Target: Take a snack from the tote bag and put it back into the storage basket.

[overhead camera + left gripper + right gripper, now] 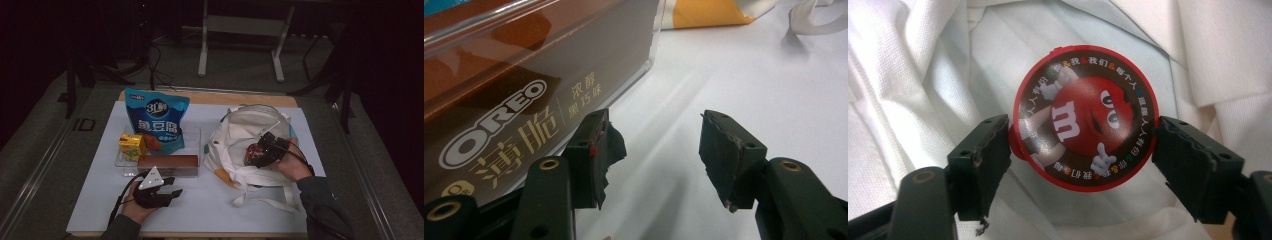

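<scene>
right gripper (1082, 145) in the white bag (240, 132), at 3 o'clock on the table: jaws flank a red m&m's tub (1084, 117), barely touching, grip released. left gripper (653, 152) at 7 o'clock, open and empty beside the oreo box (514, 90).

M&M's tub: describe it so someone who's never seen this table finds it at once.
Start at the white cloth tote bag on the right of the table. Inside its open mouth sits the right gripper, and the M&M's tub lies between its jaws. It is the one round, red-lidded thing here, with a red cartoon candy face; the other snacks sit in the clear tray on the left.
</scene>
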Demonstrator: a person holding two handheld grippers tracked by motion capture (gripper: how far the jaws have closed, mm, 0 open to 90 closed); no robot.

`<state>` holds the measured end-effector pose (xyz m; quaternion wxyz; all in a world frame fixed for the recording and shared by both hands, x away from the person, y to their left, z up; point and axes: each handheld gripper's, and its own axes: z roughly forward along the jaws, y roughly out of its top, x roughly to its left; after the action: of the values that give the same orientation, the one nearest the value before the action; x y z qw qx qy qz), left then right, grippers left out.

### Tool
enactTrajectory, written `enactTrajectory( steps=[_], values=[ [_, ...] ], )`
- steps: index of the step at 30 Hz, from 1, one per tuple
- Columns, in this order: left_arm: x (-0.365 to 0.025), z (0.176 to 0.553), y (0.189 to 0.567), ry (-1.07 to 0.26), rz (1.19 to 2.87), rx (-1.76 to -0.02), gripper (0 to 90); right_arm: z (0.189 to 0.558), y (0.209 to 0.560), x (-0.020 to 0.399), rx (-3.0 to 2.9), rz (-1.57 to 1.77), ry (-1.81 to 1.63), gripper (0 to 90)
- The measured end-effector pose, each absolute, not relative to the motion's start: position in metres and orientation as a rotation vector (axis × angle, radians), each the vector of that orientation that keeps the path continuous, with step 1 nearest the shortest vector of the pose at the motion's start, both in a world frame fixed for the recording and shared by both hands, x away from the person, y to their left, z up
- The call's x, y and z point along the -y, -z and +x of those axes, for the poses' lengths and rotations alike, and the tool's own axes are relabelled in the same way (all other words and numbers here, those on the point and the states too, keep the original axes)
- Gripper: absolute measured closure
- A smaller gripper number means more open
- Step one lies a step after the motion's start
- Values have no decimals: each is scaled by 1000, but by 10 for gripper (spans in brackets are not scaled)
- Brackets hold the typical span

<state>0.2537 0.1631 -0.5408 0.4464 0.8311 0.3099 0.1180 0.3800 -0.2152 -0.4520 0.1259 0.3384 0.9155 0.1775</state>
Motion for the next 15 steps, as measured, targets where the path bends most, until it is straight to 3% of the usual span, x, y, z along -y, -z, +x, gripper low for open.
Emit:
enactTrajectory(
  steps=[10, 15],
  values=[
    [-163, 253, 541, -294, 2059, -767, 466, 390, 459, 203, -2701, 859, -426, 183],
    [-163, 254, 541, -292, 2059, -766, 466, 398, 462, 205, -2752, 897, -466, 232]
  ],
)
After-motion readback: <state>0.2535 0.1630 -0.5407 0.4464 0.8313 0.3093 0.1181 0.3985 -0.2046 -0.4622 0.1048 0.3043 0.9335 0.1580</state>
